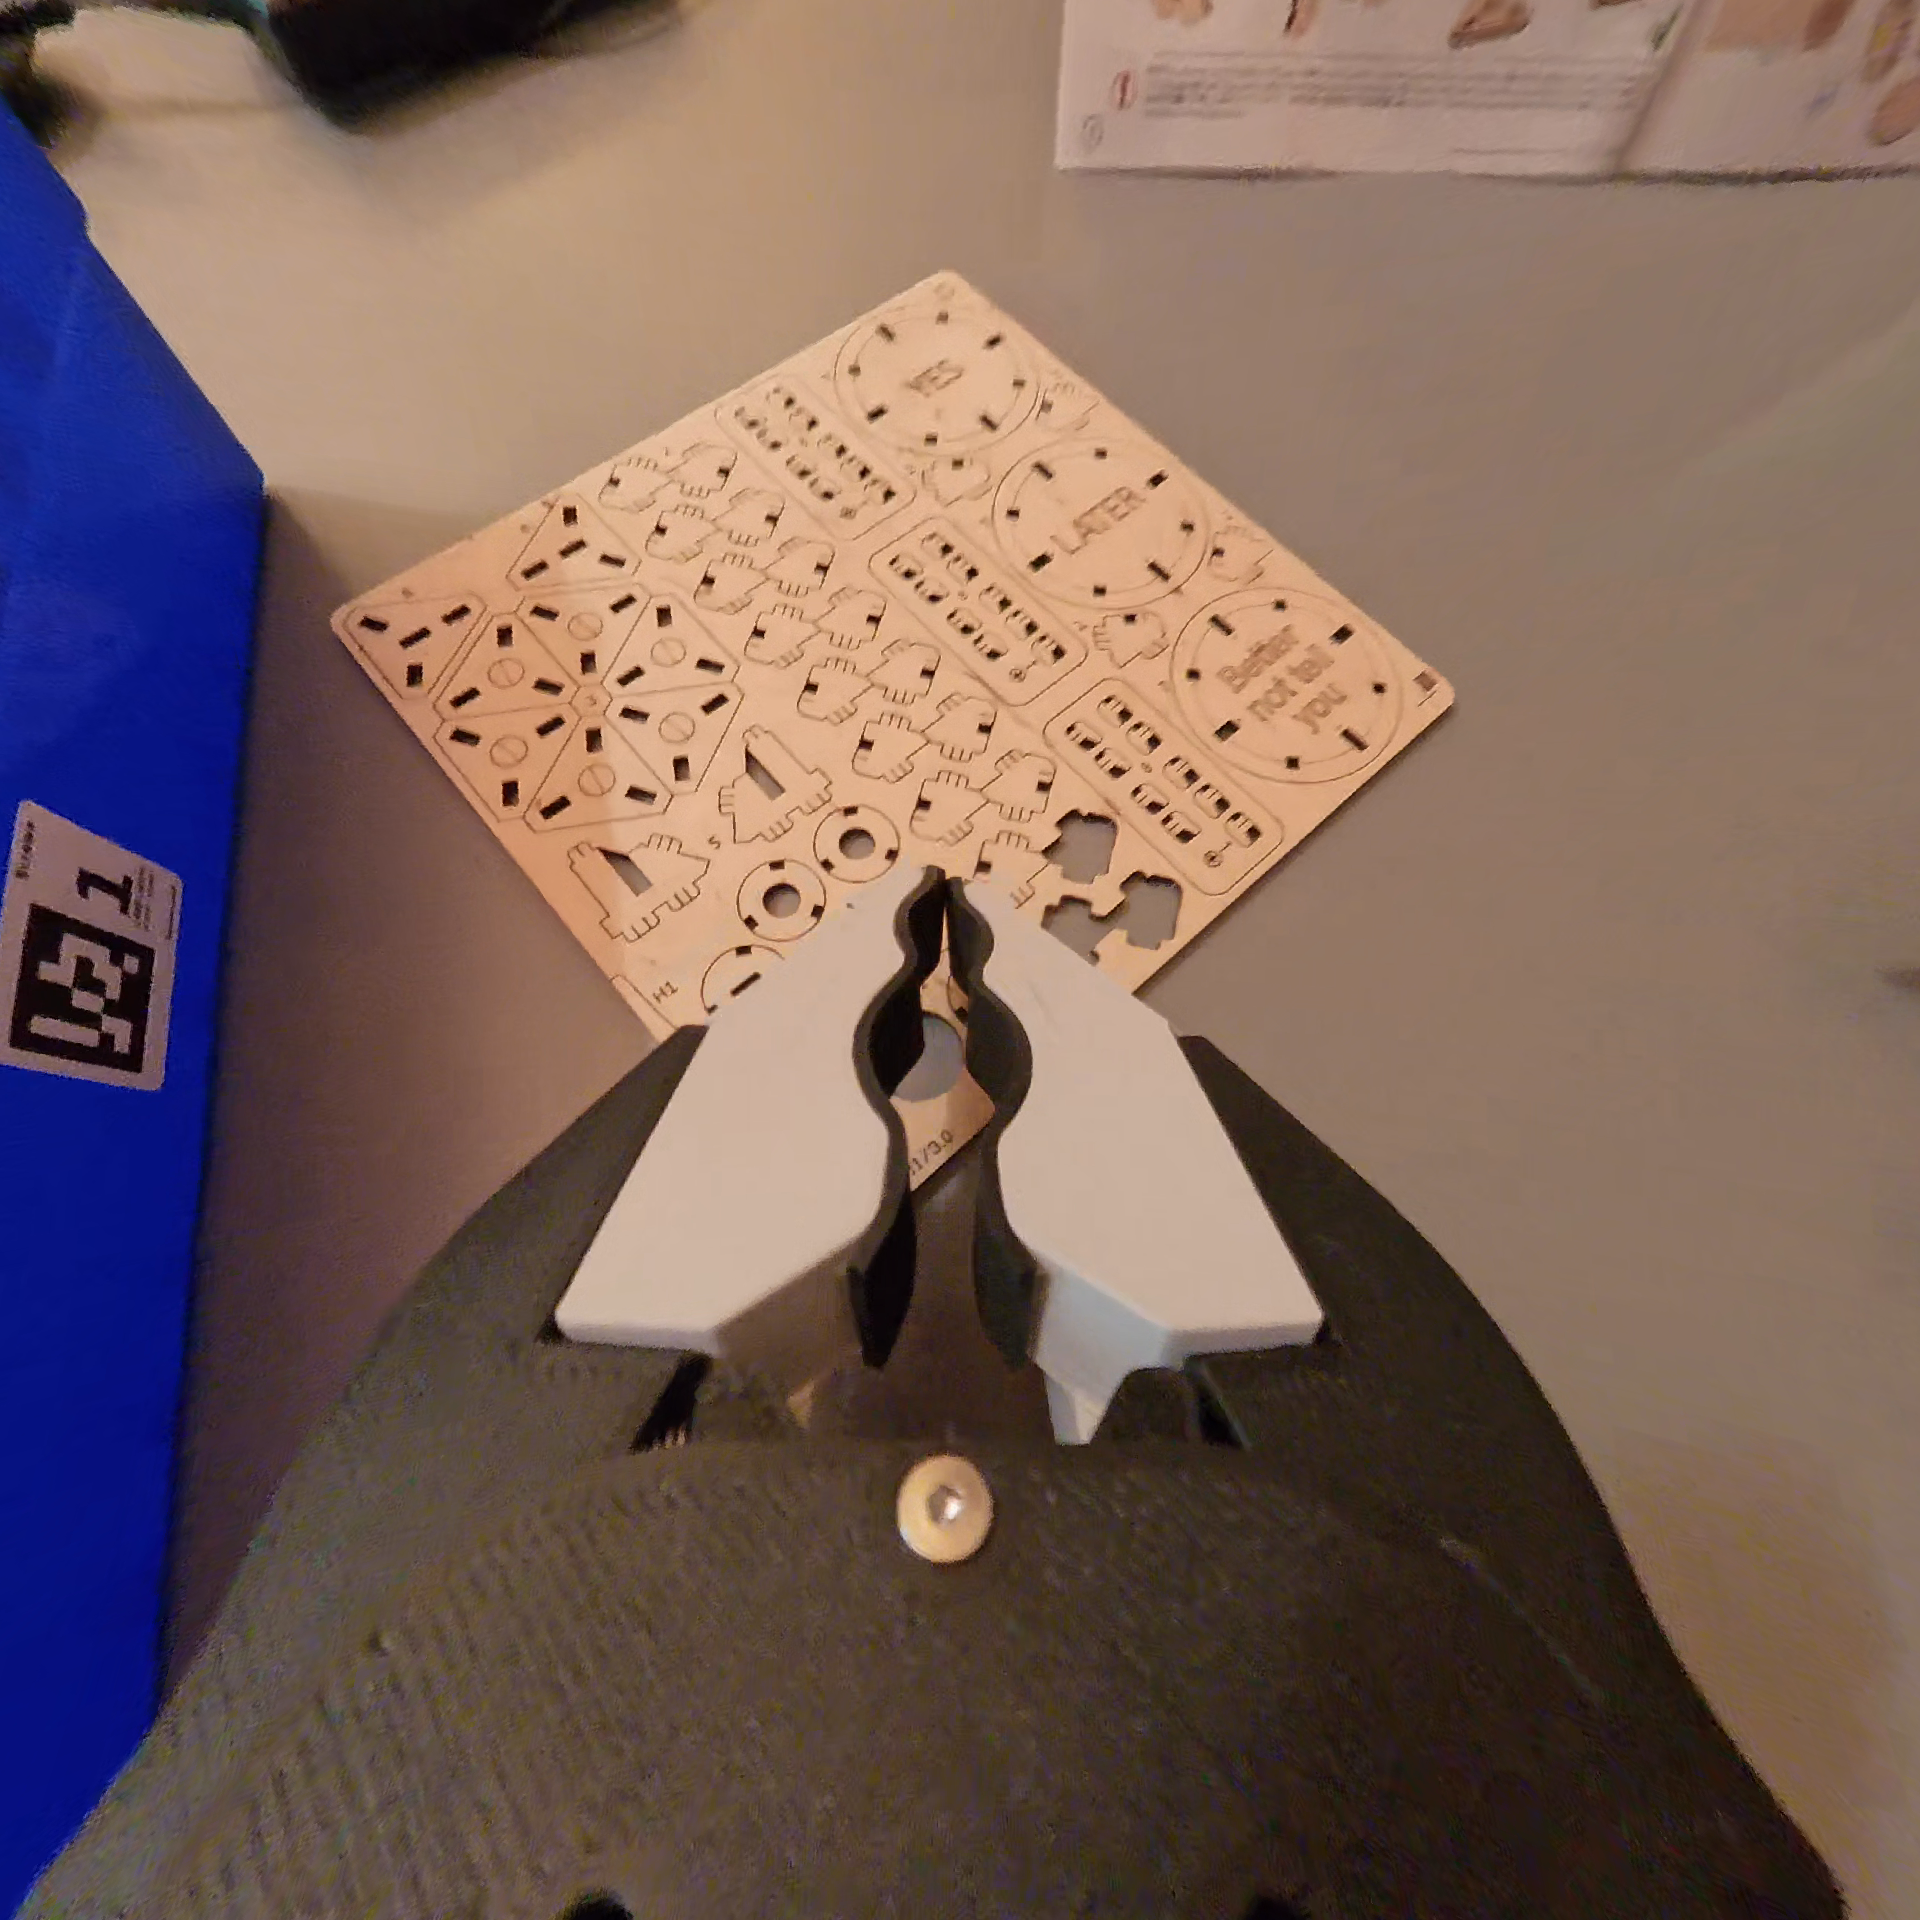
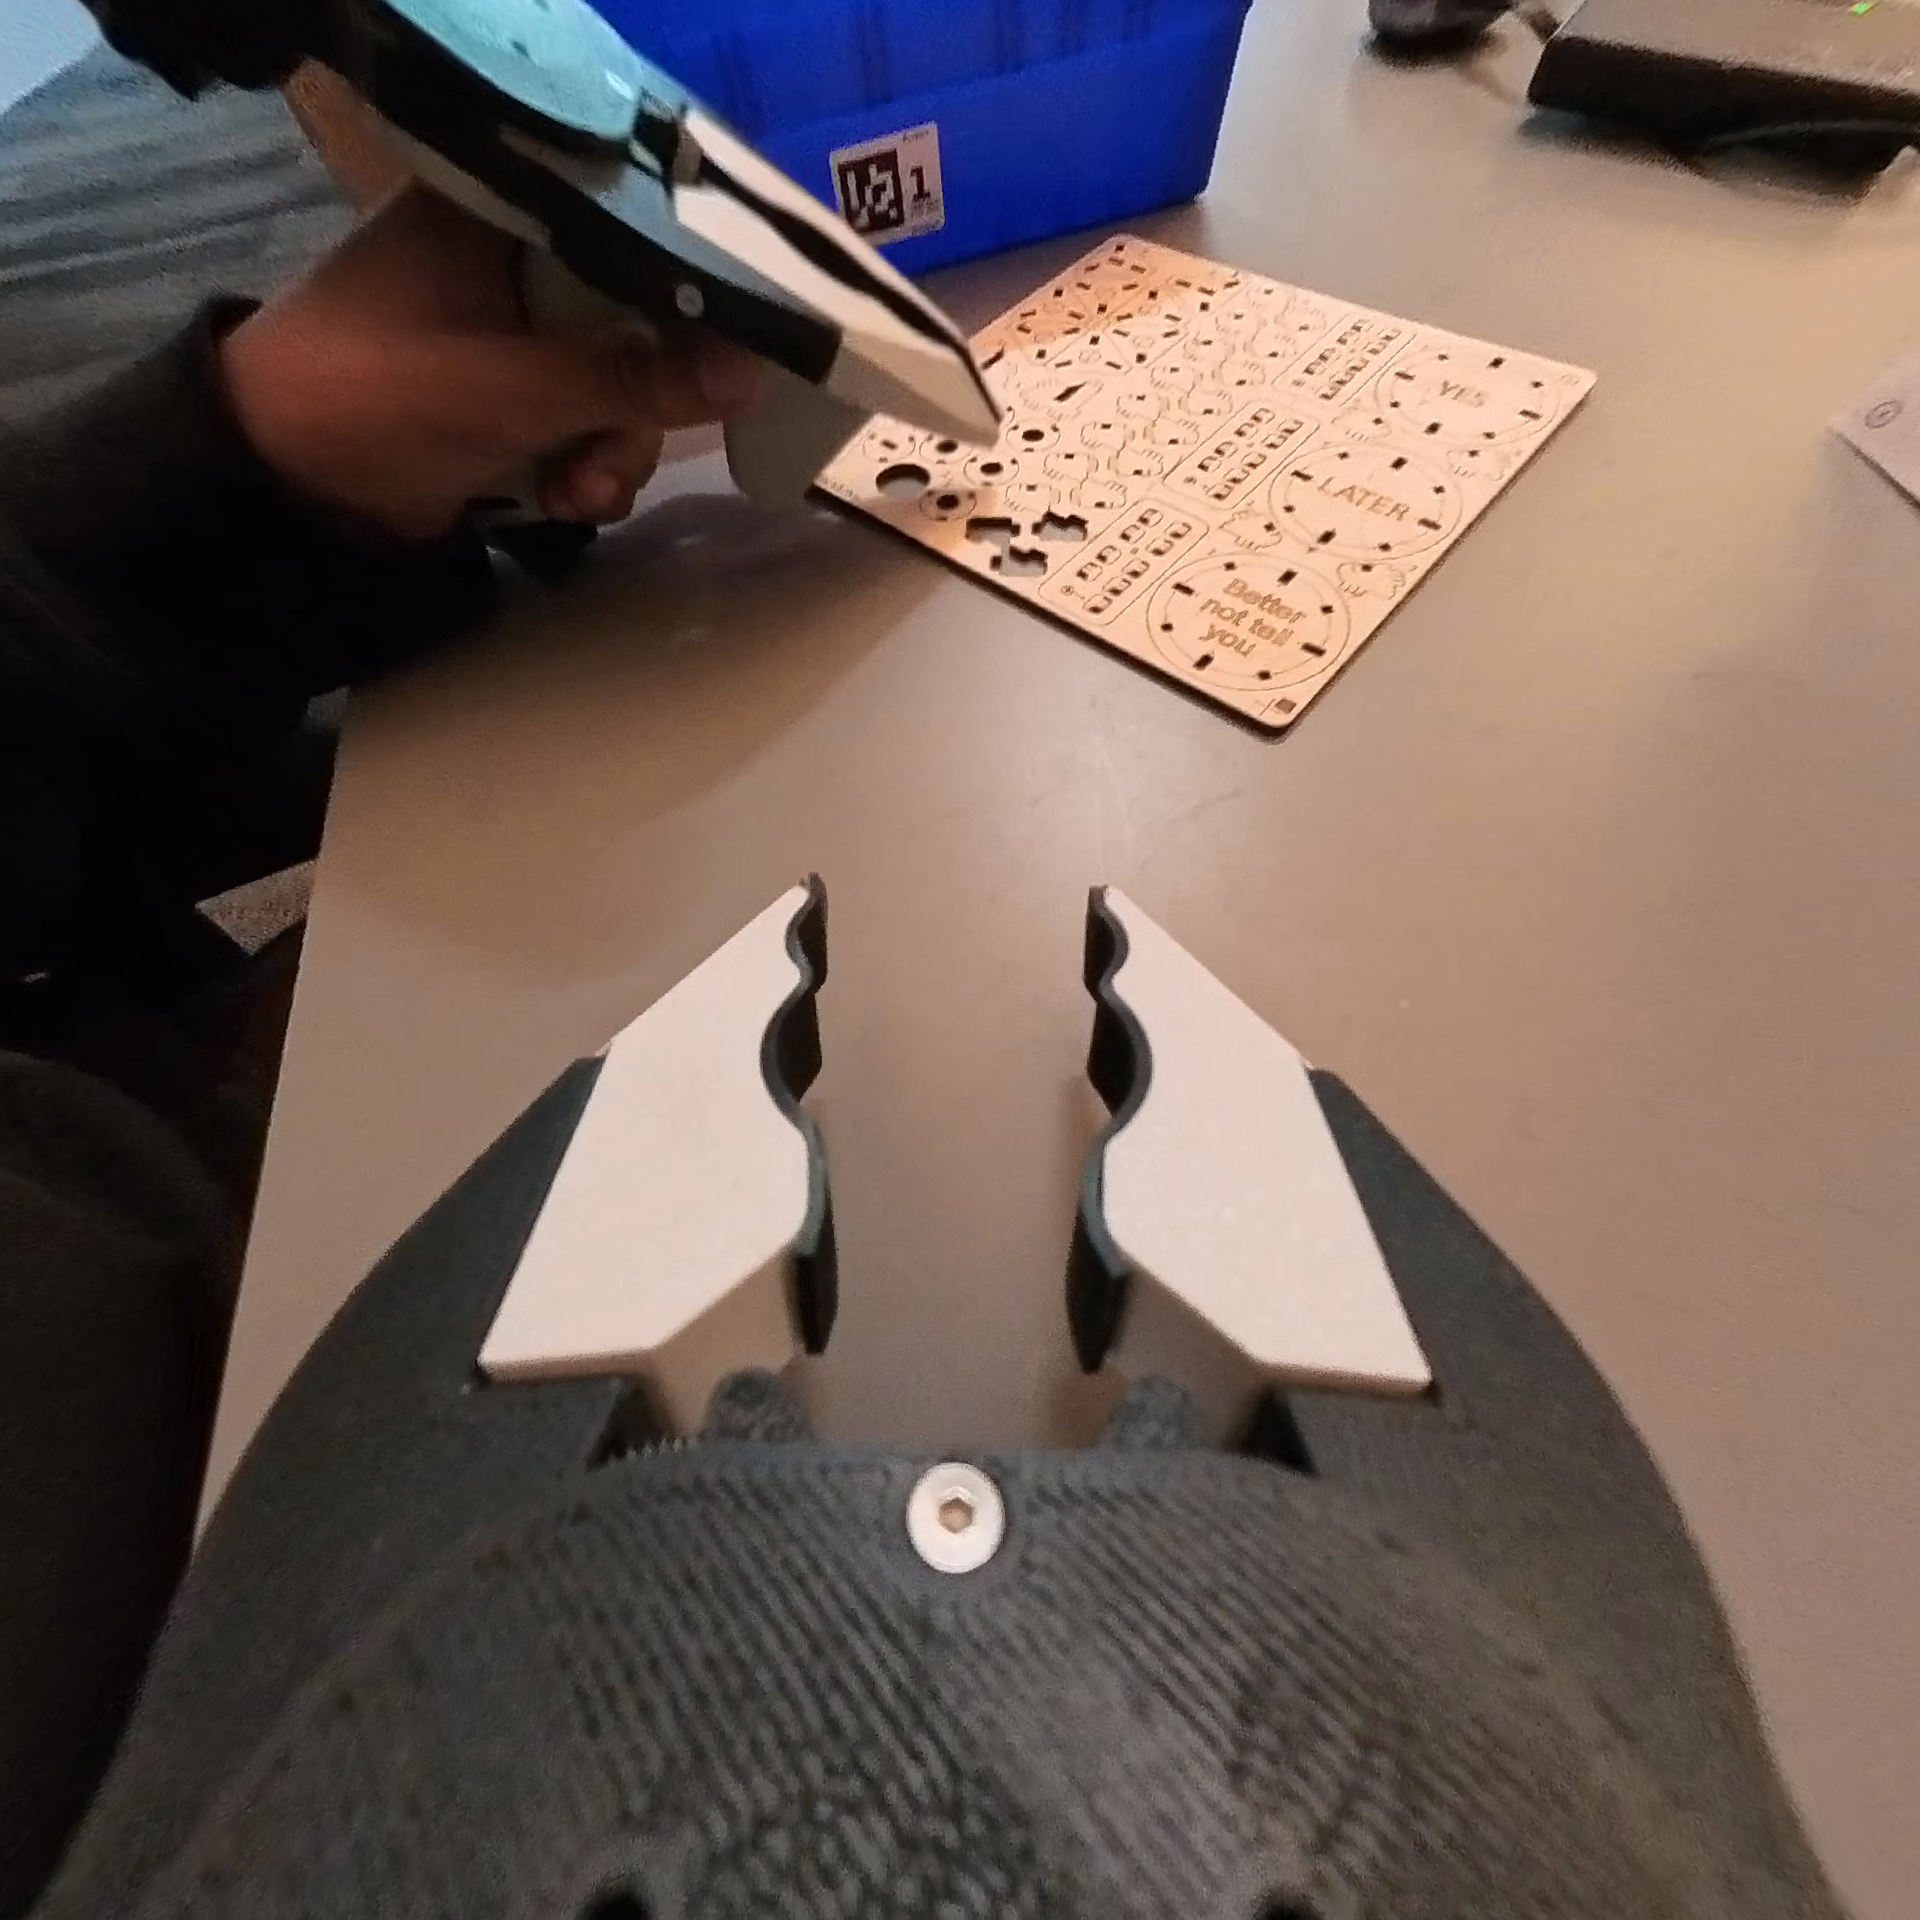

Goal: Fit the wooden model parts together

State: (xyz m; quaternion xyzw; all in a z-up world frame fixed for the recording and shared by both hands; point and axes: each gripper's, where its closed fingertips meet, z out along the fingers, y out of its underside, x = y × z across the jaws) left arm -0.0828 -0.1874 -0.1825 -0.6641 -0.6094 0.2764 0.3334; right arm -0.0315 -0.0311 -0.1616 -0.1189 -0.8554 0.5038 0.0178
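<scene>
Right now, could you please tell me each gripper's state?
Left gripper: closed, tips over the laser-cut plywood sheet, holding nothing visible.
Right gripper: open, empty.

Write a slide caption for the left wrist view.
Shut left tongs above a laser-cut wooden sheet beside a blue bin.

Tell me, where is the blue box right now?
The blue box sits on the grey table at the far top of the right wrist view, just behind the wooden puzzle sheet; in the left wrist view it fills the left edge.

Left tool (image 1: 940, 883) closed, tips together — right tool (image 2: 956, 914) spread wide, bare.
</scene>
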